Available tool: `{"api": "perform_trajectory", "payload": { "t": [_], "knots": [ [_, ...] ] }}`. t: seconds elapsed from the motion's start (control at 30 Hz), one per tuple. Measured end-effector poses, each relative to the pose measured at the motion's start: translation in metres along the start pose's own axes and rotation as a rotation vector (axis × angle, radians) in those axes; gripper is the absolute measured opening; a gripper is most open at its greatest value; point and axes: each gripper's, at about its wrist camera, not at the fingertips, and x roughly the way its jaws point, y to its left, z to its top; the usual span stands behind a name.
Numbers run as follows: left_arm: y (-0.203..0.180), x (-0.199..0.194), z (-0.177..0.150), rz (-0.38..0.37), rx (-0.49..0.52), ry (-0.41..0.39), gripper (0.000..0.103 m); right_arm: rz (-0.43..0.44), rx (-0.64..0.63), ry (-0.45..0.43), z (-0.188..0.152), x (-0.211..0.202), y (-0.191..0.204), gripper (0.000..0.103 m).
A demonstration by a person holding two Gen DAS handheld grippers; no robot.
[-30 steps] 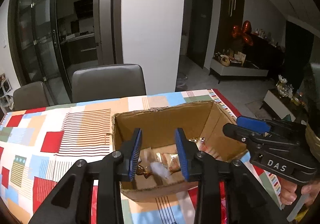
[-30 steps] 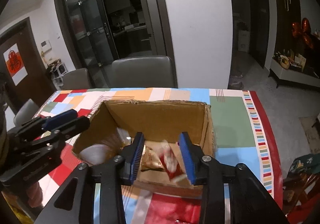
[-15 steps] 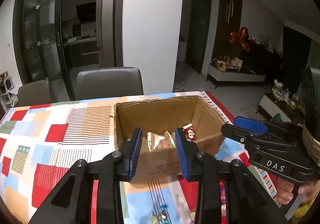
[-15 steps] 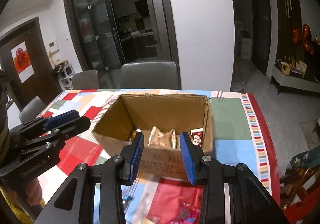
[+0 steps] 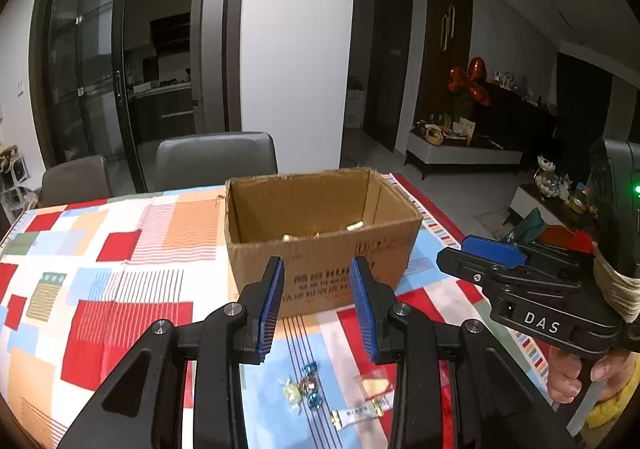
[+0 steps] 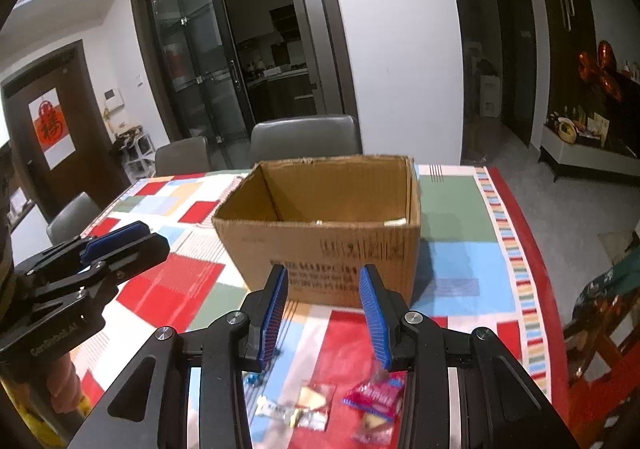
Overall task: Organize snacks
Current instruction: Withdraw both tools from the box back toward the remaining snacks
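Snacks (image 5: 344, 397) w/ box (image 5: 320, 241) behind

I am in a home's dining room. Grey padded chairs (image 6: 306, 137) face my patchwork-patterned tablecloth (image 6: 460, 209); dark-framed glass sliding doors (image 6: 200, 61) show a kitchen.

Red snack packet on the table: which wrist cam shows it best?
Right wrist view: the red snack packet lies in plain sight below the right gripper's fingers. The left wrist view hides it behind its own fingers.

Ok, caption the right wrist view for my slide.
Right gripper, open and empty, faces the box; loose snacks lie on the tablecloth.
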Motion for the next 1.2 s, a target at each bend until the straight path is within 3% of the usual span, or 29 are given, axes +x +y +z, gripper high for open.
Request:
{"api": "perform_trajectory", "payload": {
  "t": [0.3,0.7,1.2],
  "knots": [
    [-0.007,-0.006,-0.032,-0.007,0.032,-0.013,0.034,-0.016,0.050,0.038,-0.038,0.000,-0.007,0.039],
    [0.001,0.012,-0.078,-0.041,0.003,0.040,0.034,-0.095,0.065,0.077,-0.088,0.008,-0.007,0.039],
    [-0.004,0.046,-0.123,-0.026,0.088,0.110,0.031,-0.140,0.164,0.143,-0.145,0.029,-0.026,0.039]
  ]
}}
